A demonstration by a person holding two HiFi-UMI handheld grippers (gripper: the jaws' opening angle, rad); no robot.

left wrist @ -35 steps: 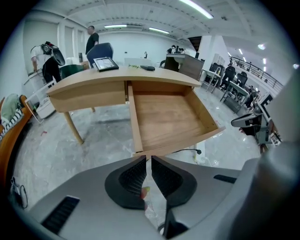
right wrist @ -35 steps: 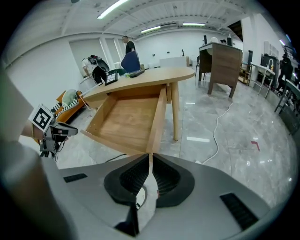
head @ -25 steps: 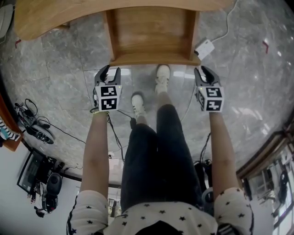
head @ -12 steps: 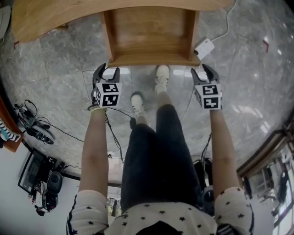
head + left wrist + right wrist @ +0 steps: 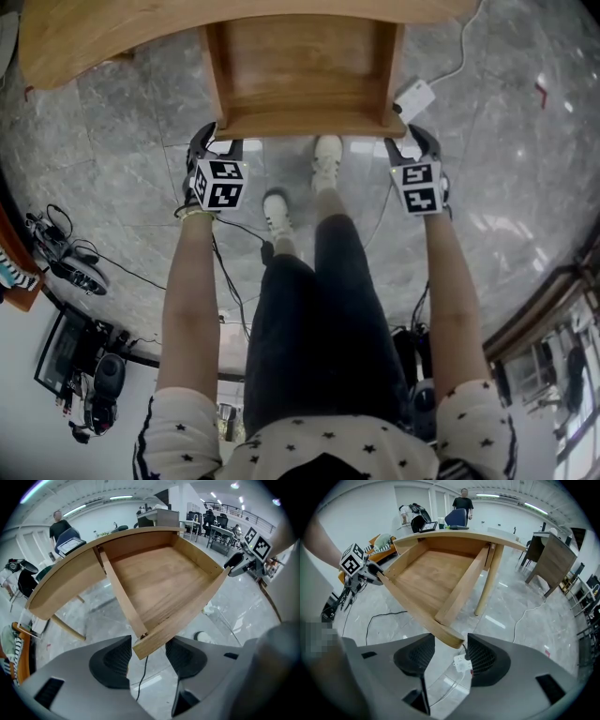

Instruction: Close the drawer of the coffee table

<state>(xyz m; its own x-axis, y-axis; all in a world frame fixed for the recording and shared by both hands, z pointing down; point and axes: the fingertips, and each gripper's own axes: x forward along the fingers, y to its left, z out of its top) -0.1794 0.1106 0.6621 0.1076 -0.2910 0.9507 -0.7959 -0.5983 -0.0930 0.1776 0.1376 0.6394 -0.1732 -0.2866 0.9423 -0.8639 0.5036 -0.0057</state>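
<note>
Wooden drawer (image 5: 305,75) stands pulled out from the table (image 5: 103,37). The left gripper (image 5: 217,141) and right gripper (image 5: 411,141) each straddle one front corner, fingers spread, having just been opening, without pressing the wood.

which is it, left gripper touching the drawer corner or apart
Cannot tell. Left gripper view: drawer corner sits inside the left gripper, whose jaws have just been opening, close to both pads; no plain gap or contact.
</note>
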